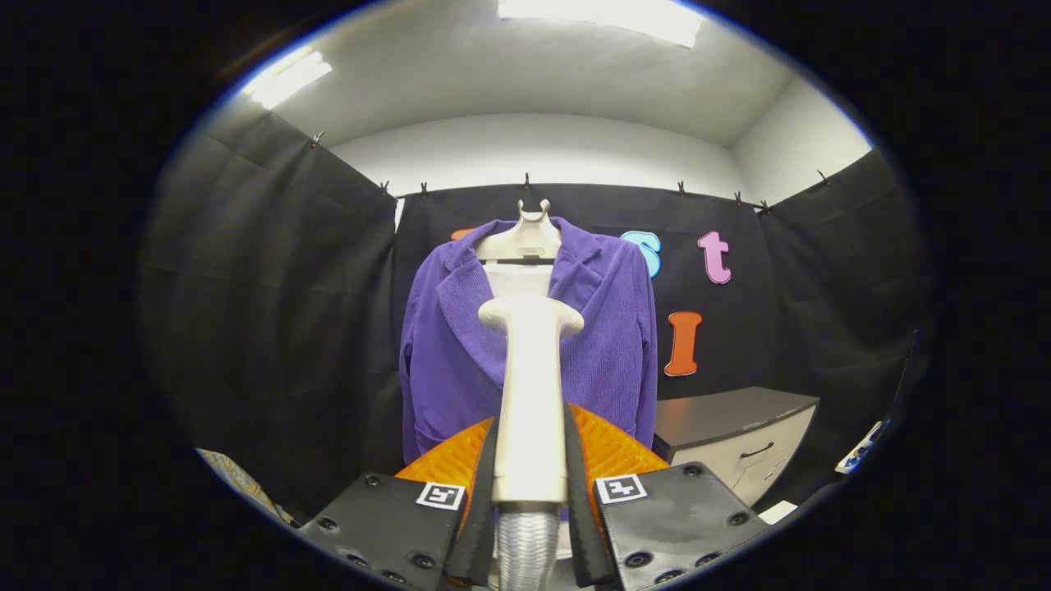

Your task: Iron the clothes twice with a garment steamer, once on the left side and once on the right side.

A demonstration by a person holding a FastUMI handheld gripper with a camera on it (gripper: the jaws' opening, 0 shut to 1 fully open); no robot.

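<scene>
**poster1:** Gripper view, working near to far. Closest up: gripper [530, 492] clamped on the steamer [530, 394], one finger pressed on each side of the handle. Ribbed hose [525, 546] dropping out of the handle's bottom end, right between the fingers. Guessing held low on the handle so the hose hangs free and the head stays out front.

**poster2:** Makes sense. And the head? Touching fabric yet?

**poster1:** Can't tell for sure. Wide head up top, lined up over the middle of the jacket [460, 345], roughly at the lapels. Looks short of the cloth, but hard to call from this angle. Held upright, probably so steam goes straight at the front.

**poster2:** Jacket hung how?

**poster1:** On a hanger [525, 238], front facing the gripper, open at the collar with a white panel [517, 279] showing in the gap. Hangs flat and straight, so easy to sweep down either side. Something orange and ribbed just behind the fingers, below the jacket hem, no idea what.

**poster2:** Anything further back?

**poster1:** Cabinet [739, 435] off to the right, well apart from the jacket. Nothing in the way. Looks centred for now, neither left nor right pass obviously begun.
</scene>
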